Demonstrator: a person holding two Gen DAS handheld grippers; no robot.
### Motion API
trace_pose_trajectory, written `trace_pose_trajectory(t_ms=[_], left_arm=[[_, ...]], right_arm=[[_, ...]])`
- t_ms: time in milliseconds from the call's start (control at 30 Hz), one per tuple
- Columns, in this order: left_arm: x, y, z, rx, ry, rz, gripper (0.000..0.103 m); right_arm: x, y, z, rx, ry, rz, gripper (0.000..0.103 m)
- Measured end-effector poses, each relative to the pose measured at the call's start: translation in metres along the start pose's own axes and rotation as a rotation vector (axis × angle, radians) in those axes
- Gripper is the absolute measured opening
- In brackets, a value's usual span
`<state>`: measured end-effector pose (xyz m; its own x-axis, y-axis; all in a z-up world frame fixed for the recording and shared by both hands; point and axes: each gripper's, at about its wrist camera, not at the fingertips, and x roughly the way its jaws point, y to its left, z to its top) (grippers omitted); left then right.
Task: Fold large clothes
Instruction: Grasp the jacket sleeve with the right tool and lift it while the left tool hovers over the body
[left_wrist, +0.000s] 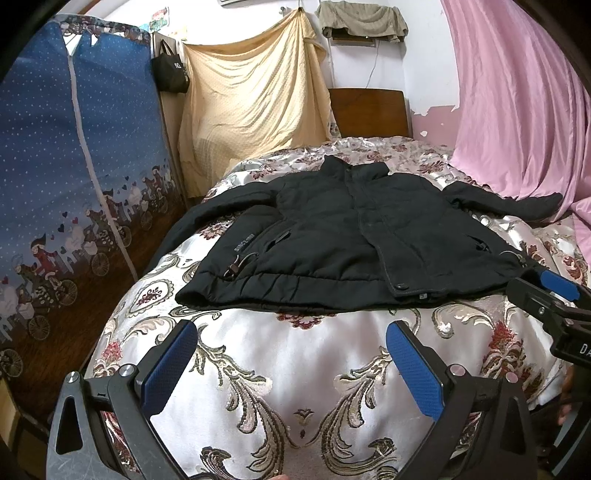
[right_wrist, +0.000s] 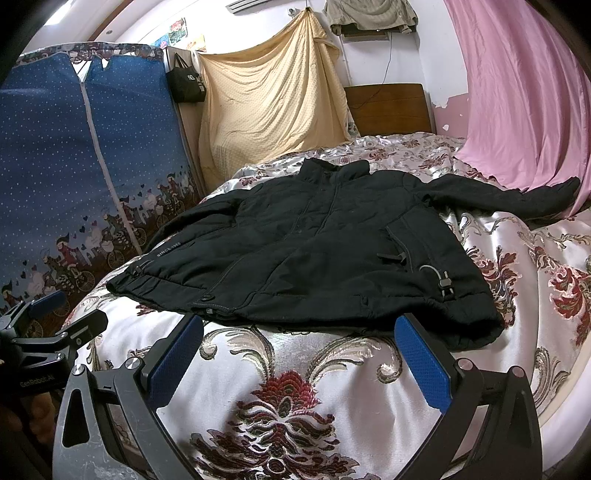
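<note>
A black padded jacket lies spread flat, front up, on the floral bedspread, with the collar at the far end and both sleeves out to the sides. It also shows in the right wrist view. My left gripper is open and empty, a little short of the jacket's hem. My right gripper is open and empty, with its fingertips at the near hem. The right gripper also shows at the right edge of the left wrist view. The left gripper shows at the left edge of the right wrist view.
A blue zip-up fabric wardrobe stands left of the bed. A cream cloth hangs behind it, with a black bag beside. A wooden headboard is at the far end. A pink curtain hangs on the right.
</note>
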<state>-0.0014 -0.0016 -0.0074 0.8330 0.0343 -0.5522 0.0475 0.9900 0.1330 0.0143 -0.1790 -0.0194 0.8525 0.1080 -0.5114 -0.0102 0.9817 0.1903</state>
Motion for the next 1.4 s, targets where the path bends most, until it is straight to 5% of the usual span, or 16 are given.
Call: trace_pose_trajectory(t_ms=[300, 467, 733, 1033, 1400], left_arm=[[0.017, -0.006, 0.012, 0.027, 0.06, 0.014, 0.103], [0.05, -0.019, 0.041, 0.073, 0.13, -0.027, 0.103], [0.108, -0.051, 0.125, 0.111, 0.149, -0.144, 0.103], [0.179, -0.122, 0.206, 0.226, 0.145, -0.173, 0.103], [0.279, -0.237, 0.236, 0.228, 0.173, -0.293, 0.103]], right_arm=[[0.001, -0.007, 0.002, 0.03, 0.002, -0.007, 0.102], [0.012, -0.046, 0.02, 0.106, 0.001, -0.01, 0.102], [0.021, -0.178, 0.074, 0.275, 0.019, -0.128, 0.102], [0.067, -0.334, 0.144, 0.487, 0.037, -0.231, 0.102], [0.136, -0.436, 0.177, 0.623, -0.046, -0.478, 0.102]])
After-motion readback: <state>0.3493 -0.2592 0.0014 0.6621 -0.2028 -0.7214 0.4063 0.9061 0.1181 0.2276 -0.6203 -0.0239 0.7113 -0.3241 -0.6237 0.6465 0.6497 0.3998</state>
